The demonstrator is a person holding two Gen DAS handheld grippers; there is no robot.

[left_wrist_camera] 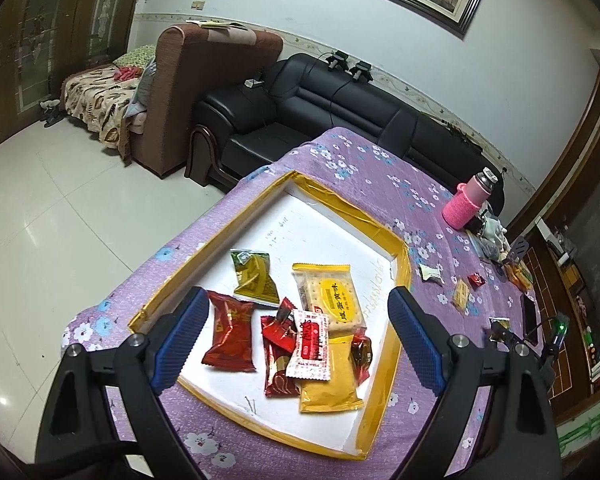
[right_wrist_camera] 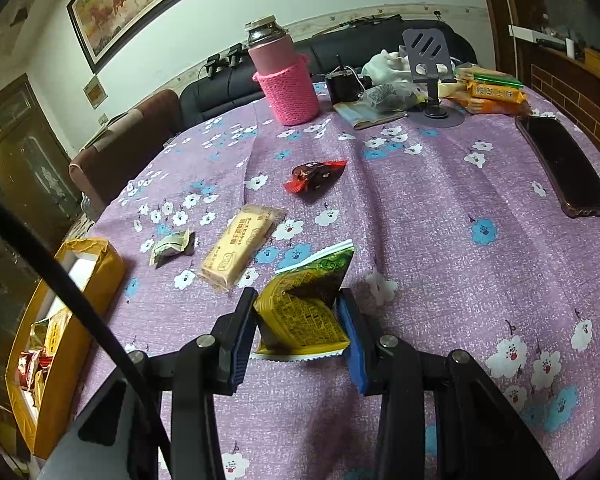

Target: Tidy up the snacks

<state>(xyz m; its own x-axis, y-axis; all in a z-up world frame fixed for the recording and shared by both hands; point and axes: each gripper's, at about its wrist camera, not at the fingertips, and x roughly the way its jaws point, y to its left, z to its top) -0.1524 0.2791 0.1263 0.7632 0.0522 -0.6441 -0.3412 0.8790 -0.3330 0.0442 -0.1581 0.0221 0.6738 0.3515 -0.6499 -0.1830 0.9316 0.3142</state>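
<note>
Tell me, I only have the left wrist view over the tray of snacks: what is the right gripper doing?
Observer: The right gripper is shut on a green and yellow packet.
Operator: Is the packet off the table?
Observer: I cannot tell; it stands tilted between the pads over the purple tablecloth.
Operator: What loose snacks lie ahead of it?
Observer: A yellow biscuit pack, a small pale wrapped candy and a red candy.
Operator: Where is the tray from there?
Observer: The yellow-edged tray sits at the right wrist view's left edge.
</note>
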